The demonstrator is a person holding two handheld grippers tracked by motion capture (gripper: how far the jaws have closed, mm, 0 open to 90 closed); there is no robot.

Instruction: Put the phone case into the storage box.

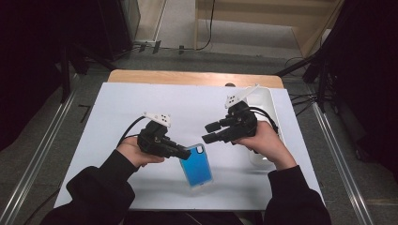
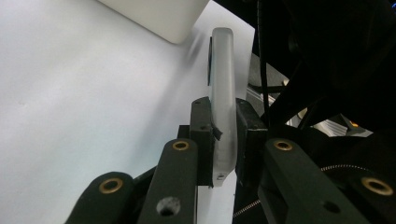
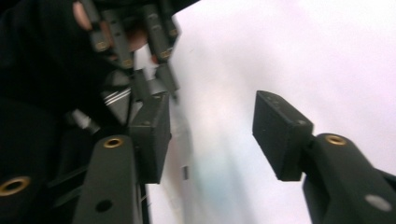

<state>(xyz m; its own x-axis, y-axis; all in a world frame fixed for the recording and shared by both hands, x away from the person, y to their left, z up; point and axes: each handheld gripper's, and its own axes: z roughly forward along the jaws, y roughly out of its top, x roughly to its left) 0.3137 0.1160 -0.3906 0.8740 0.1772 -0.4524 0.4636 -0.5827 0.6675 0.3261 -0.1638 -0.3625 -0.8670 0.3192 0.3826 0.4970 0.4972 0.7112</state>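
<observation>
Gripping the blue phone case by one thin edge in the closed left gripper, just above the white table, right gripper open nearby; probably light, bendy and slick, so best pinched across its rim.

You get a dim room in the high view, with even overhead light on the white worktop and the edges falling to black. In the right gripper view the worktop glares near white and everything smears with blur; the left gripper view is sharper up close, soft farther off
</observation>
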